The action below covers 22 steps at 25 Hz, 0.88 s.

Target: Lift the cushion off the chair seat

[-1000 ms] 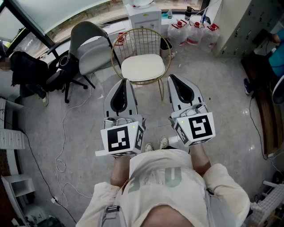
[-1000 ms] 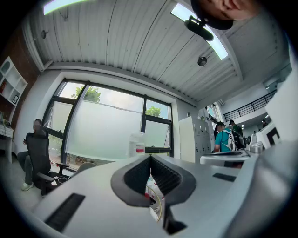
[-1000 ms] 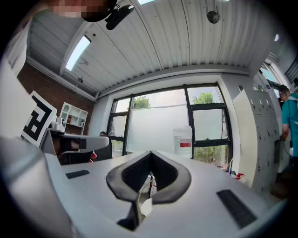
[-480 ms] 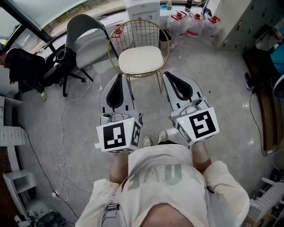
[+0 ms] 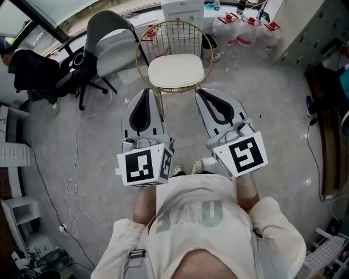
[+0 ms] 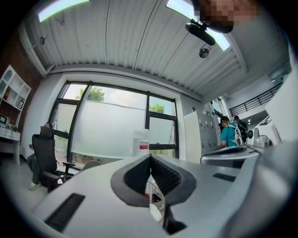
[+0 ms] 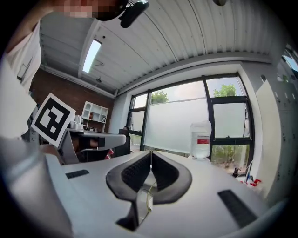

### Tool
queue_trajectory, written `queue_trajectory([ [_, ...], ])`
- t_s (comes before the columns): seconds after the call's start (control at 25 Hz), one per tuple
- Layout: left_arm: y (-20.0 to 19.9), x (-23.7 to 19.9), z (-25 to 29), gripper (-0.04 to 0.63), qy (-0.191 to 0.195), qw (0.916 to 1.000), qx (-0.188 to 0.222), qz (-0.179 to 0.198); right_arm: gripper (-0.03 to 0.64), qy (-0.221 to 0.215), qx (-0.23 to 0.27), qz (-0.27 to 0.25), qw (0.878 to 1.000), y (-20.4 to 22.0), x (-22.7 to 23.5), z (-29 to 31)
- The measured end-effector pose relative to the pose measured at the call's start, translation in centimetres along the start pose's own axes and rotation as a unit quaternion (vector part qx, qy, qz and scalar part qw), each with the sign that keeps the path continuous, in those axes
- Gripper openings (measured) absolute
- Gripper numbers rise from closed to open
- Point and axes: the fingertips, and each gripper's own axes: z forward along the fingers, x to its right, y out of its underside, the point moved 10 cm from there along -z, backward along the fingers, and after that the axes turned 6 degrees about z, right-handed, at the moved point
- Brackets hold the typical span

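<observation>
A cream round cushion [image 5: 176, 70] lies on the seat of a gold wire chair [image 5: 173, 34] ahead of me on the floor. My left gripper [image 5: 145, 90] is held level, its tip just short of the chair's front left rim, jaws shut with nothing between them. To its right my right gripper [image 5: 199, 92] points at the chair's front right rim, also shut and empty. Through the gap under the left gripper's [image 6: 150, 157] jaws shows a sliver of the gold chair [image 6: 156, 204]. The right gripper [image 7: 151, 152] view looks toward the windows.
A grey folding chair [image 5: 112, 46] stands left of the gold one, a black office chair [image 5: 41, 76] further left. Behind are a white water dispenser [image 5: 182, 8] and several water jugs [image 5: 242, 30]. A white cable [image 5: 76, 180] trails over the floor at left. A person in teal [image 6: 228, 134] stands at the right.
The head view has shifted: the chair sits slightly higher and closer to the gripper tips. Both grippers stay shut, and the right one has swung a little leftward toward the chair.
</observation>
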Motion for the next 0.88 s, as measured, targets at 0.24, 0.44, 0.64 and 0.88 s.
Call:
queue_trajectory([
  [0.24, 0.6, 1.2, 0.1, 0.012, -0.019, 0.9998, 0.006, 0.003, 0.017, 0.009, 0.036, 0.030, 0.999, 1.0, 2.1, -0.6],
  [0.44, 1.2, 1.5, 1.2, 0.012, -0.022, 0.9997, -0.005, 0.000, 0.017, 0.018, 0.030, 0.018, 0.999, 1.7, 3.8, -0.5],
  [0.64, 1.5, 1.4, 4.4, 0.012, -0.015, 0.9999, -0.004, -0.003, 0.017, 0.042, 0.042, 0.042, 0.997, 2.0, 6.6, 1.4],
  [0.88, 3.7, 0.0, 10.0, 0.012, 0.014, 0.9998, 0.006, -0.011, 0.017, 0.097, 0.080, 0.054, 0.991, 2.9, 9.5, 5.3],
])
